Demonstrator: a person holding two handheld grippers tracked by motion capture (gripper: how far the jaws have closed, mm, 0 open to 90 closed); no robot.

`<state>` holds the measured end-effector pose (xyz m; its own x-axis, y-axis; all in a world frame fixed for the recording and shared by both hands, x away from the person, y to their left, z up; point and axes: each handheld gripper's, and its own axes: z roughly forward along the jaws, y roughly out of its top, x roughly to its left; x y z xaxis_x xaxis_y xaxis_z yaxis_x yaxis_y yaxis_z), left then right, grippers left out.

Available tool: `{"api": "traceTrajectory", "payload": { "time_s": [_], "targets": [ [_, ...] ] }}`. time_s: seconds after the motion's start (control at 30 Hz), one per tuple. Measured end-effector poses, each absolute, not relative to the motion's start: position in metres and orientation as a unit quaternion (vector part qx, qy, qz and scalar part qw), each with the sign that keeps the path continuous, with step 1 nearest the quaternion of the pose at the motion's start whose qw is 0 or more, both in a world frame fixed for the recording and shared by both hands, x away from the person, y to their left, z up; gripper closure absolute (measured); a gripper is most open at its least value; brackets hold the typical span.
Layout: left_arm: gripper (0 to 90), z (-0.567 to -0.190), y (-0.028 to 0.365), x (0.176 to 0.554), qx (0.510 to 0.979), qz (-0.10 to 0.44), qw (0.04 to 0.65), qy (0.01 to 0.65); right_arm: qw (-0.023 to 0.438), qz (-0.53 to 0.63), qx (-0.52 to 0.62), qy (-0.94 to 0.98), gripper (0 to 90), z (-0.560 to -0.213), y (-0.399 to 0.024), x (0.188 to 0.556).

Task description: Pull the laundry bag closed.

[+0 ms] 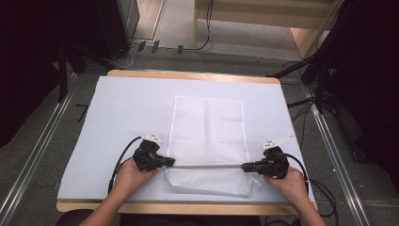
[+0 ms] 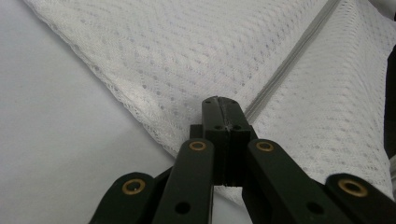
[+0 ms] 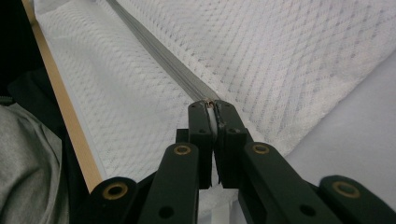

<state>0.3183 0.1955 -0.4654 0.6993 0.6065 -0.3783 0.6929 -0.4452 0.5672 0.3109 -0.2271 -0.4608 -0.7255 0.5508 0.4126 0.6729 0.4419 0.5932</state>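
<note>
A white mesh laundry bag (image 1: 207, 127) lies flat along the middle of the table, with a grey zipper (image 1: 207, 166) running across its near end. My left gripper (image 1: 172, 162) is shut on the left end of the zipper line, at the bag's left edge. My right gripper (image 1: 244, 165) is shut on the right end, a bit of white showing between its jaws. In the left gripper view the mesh bag (image 2: 187, 56) and zipper (image 2: 289, 60) stretch away from the closed left gripper (image 2: 223, 105). The right gripper view shows the zipper (image 3: 159, 56) leading off from the closed right gripper (image 3: 211, 106).
A pale blue-white mat (image 1: 122, 117) covers the wooden table (image 1: 188, 74). The table's near wooden edge (image 3: 65, 107) runs close beside the bag. Dark stands and cables (image 1: 320, 80) surround the table on the floor.
</note>
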Motion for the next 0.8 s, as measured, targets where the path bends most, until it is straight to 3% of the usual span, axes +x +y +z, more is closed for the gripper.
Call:
{"api": "traceTrajectory", "payload": {
  "time_s": [0.57,0.67,0.73,0.8],
  "targets": [
    [90.0,-0.465,0.199,0.320,0.848,-0.061,0.363,0.381,0.059,-0.394,-0.352,-0.847,86.7,-0.461,-0.244,0.303],
    [90.0,-0.464,0.200,0.322,0.848,-0.070,0.362,0.380,0.050,-0.395,-0.350,-0.848,77.5,-0.460,-0.242,0.303],
    [80.7,-0.461,0.199,0.321,0.846,-0.075,0.366,0.380,0.037,-0.401,-0.347,-0.847,72.9,-0.459,-0.243,0.303],
    [77.7,-0.458,0.198,0.320,0.849,-0.067,0.366,0.375,0.031,-0.406,-0.346,-0.845,68.1,-0.458,-0.244,0.303]
  ]
}}
